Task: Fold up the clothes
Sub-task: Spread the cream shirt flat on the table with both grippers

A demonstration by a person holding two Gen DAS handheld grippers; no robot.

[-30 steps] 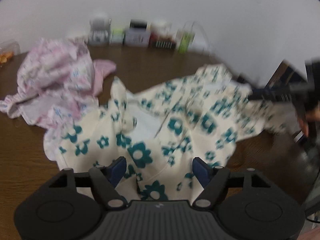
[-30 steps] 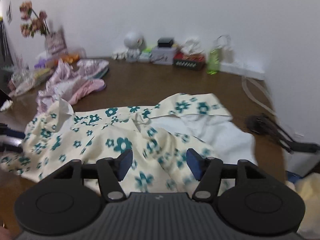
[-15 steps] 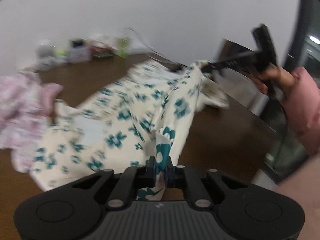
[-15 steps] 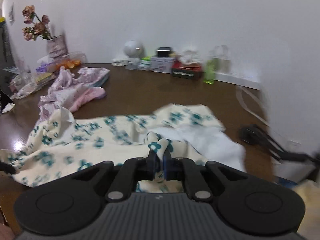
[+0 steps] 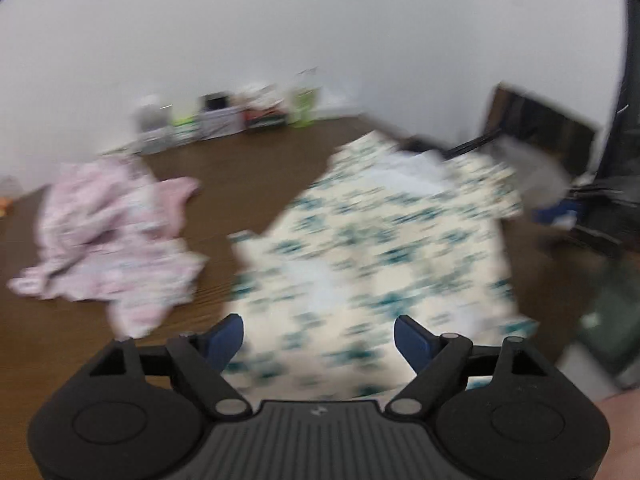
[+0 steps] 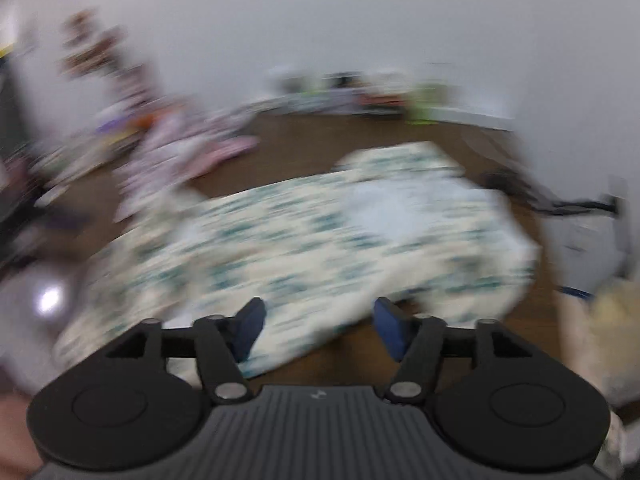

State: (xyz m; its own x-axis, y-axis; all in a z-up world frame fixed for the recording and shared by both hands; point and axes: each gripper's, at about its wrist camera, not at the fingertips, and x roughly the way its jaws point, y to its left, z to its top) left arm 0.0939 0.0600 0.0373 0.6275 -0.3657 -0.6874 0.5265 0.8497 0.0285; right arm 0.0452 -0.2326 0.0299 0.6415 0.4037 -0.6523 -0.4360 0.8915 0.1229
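Since half a second ago, both grippers have let go of the floral garment (image 5: pixel 384 240). Left gripper (image 5: pixel 319 334): jaws opening, wide, nothing pinched. Right gripper (image 6: pixel 318 322): the same. We judge the garment spread flat on the brown table (image 5: pixel 248 168), ready for a first fold. Pink clothes (image 5: pixel 108 232): heaped beside it, untouched. Containers along the wall: blurred, contents unreadable.

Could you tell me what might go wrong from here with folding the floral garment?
1. Both grippers, left and right, are opening with no cloth pinched, so the floral garment may settle rumpled.
2. Its right edge lies near the table edge and could slide off.
3. The pink clothes lie close and could get caught up.
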